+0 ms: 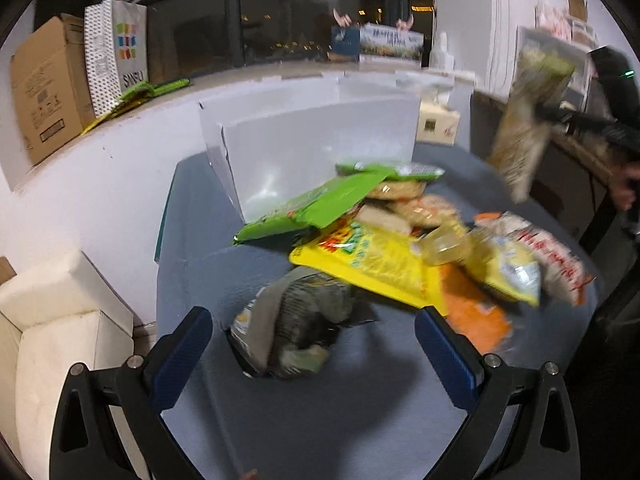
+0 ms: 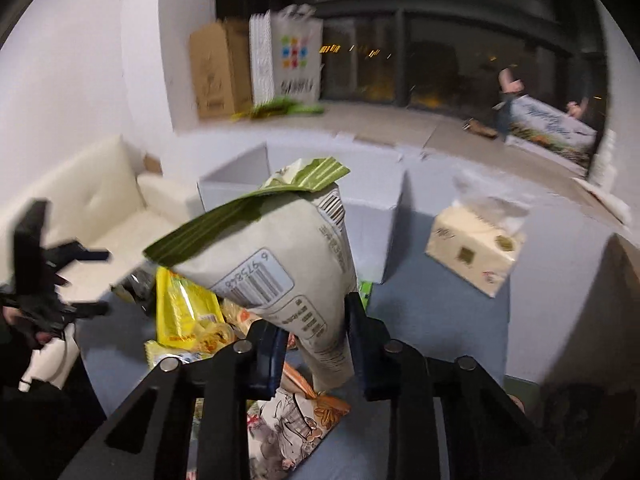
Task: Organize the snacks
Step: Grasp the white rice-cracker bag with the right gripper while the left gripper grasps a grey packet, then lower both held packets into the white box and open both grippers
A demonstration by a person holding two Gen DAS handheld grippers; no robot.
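Note:
A pile of snack bags lies on a grey-blue table (image 1: 320, 420): green bags (image 1: 312, 204), a yellow bag (image 1: 372, 264), an orange one (image 1: 476, 320). My left gripper (image 1: 312, 344) is open, its jaws on either side of a grey-and-dark snack bag (image 1: 296, 324) lying on the table. My right gripper (image 2: 316, 344) is shut on a grey snack bag with a green top (image 2: 288, 248) and holds it up above the pile; it also shows in the left wrist view (image 1: 528, 120). A white open box (image 1: 316, 148) stands behind the pile.
A tissue box (image 2: 476, 248) sits at the table's right. A white sofa (image 1: 60, 320) stands left of the table. A cardboard box (image 1: 48, 88) and a paper bag (image 1: 116, 48) stand on the window ledge.

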